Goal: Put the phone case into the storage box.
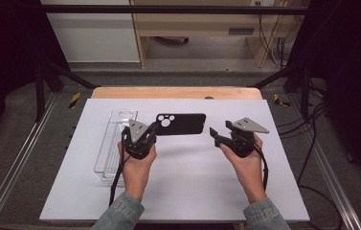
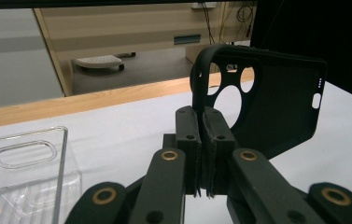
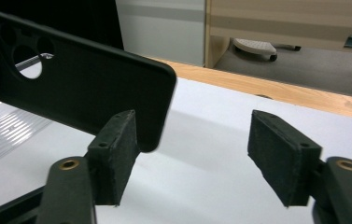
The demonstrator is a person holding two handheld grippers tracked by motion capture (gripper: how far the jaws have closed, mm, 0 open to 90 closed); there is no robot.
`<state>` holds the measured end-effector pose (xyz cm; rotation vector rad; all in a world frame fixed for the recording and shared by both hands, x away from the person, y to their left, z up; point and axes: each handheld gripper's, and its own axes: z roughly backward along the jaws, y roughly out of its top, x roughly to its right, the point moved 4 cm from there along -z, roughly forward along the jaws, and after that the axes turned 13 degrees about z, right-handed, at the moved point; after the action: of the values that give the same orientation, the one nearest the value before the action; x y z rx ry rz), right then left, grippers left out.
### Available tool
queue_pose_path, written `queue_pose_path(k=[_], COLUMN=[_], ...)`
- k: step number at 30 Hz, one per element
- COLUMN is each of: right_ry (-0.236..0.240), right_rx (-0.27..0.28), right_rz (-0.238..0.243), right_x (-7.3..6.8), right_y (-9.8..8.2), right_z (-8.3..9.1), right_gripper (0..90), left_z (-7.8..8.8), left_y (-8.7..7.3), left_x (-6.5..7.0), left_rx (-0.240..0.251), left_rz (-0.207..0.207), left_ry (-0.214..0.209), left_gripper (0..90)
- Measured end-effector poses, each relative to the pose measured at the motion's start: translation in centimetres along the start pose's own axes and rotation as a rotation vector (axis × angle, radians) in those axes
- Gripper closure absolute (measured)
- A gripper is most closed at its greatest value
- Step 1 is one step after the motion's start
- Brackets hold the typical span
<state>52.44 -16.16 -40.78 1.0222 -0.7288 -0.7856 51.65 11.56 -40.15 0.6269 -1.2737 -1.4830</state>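
Black phone case [image 1: 182,124] held above white tabletop [image 1: 192,182], camera-hole end clamped in left claw [image 2: 200,140]. Right claw [image 3: 192,154] apart, nothing pinched, just beside case's free end. Clear plastic tray [image 1: 113,143] flat on tabletop, left of left hand [image 1: 137,165].

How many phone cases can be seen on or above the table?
1. The black phone case is held above the white table by the left tool, beside the clear plastic tray.
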Motion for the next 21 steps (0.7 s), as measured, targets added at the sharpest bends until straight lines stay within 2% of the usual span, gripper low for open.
queue_pose_path(k=[1, 3, 4, 9, 12, 13, 15, 21], right_ry=[-0.021, -0.027, -0.036, -0.049, -0.044, -0.046, -0.043, -0.074], right_rx=[0.003, 0.0, -0.004, 0.0, 0.005, 0.01, 0.022, 0.029], right_rz=[-0.002, -0.002, 0.0, -0.001, -0.011, -0.011, -0.017, 0.043], right_x=[0.2, 0.3, 0.5, 0.7, 0.9, 0.9, 1.0, 1.0], right_y=[-0.5, -0.7, -1.1, -2.3, -3.1, -3.4, -4.1, -5.6], right_z=[0.2, 0.3, 0.5, 1.0, 1.4, 1.6, 1.8, 2.6], right_gripper=[25.8, 24.1, 20.2, 16.6, 14.7, 14.3, 12.4, 11.3], left_z=[0.1, 0.2, 0.4, 0.8, 1.2, 1.2, 1.5, 1.9], left_y=[0.3, 0.4, 0.8, 1.7, 2.5, 2.5, 3.1, 3.9], left_x=[-0.3, -0.4, -0.7, -1.6, -2.0, -2.0, -2.5, -3.6], left_rx=[-0.002, 0.002, -0.004, -0.024, -0.028, -0.028, -0.045, -0.061], left_rz=[-0.012, -0.017, -0.037, -0.086, -0.131, -0.131, -0.162, -0.189], left_ry=[-0.003, -0.01, -0.016, -0.012, -0.007, -0.007, -0.01, -0.007], left_gripper=[86.1, 86.0, 86.0, 86.0, 86.0, 86.0, 86.0, 86.0])
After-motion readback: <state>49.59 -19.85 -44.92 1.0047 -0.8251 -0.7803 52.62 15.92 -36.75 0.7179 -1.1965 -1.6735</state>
